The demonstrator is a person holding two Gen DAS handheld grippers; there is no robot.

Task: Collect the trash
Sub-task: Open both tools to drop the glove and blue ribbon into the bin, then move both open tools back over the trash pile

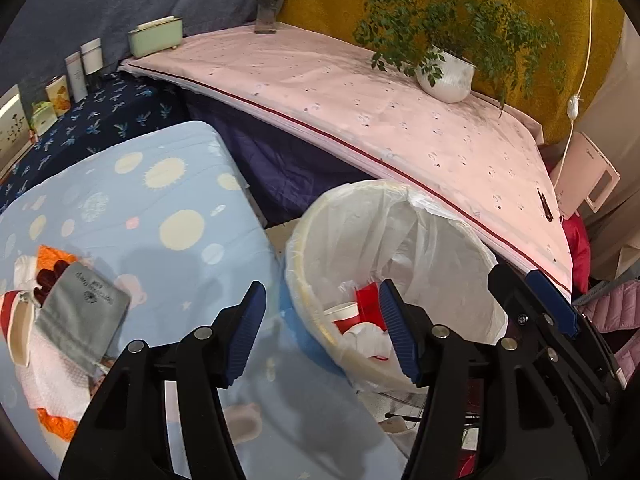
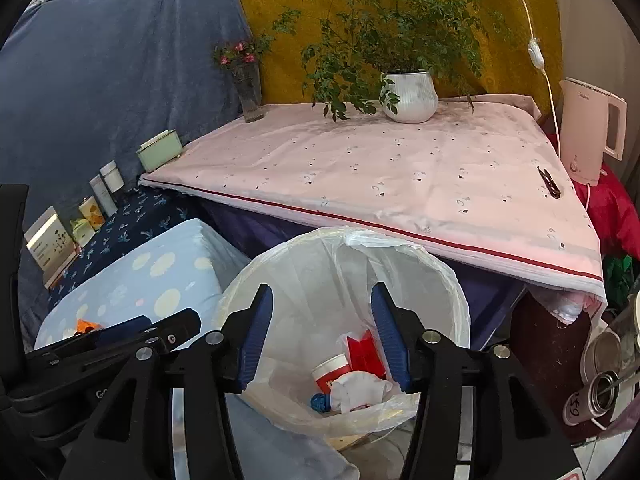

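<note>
Bin half fed, both jaws empty.

My right gripper (image 2: pixel 322 334) hangs over the lined bin (image 1: pixel 308 220), jaws standing apart on nothing; my left gripper (image 1: pixel 322 332) likewise, at the rim. Below them lie a red-white cup (image 2: pixel 332 368) and crumpled tissue (image 2: pixel 360 390). Left of my left jaws, wrappers (image 1: pixel 52 280) and a grey pouch (image 1: pixel 84 308) wait on the blue worktop (image 1: pixel 160 200), nothing blocking.

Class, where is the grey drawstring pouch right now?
In the left wrist view, the grey pouch lies at far left on the blue spotted cloth, among orange and white wrappers.
</note>
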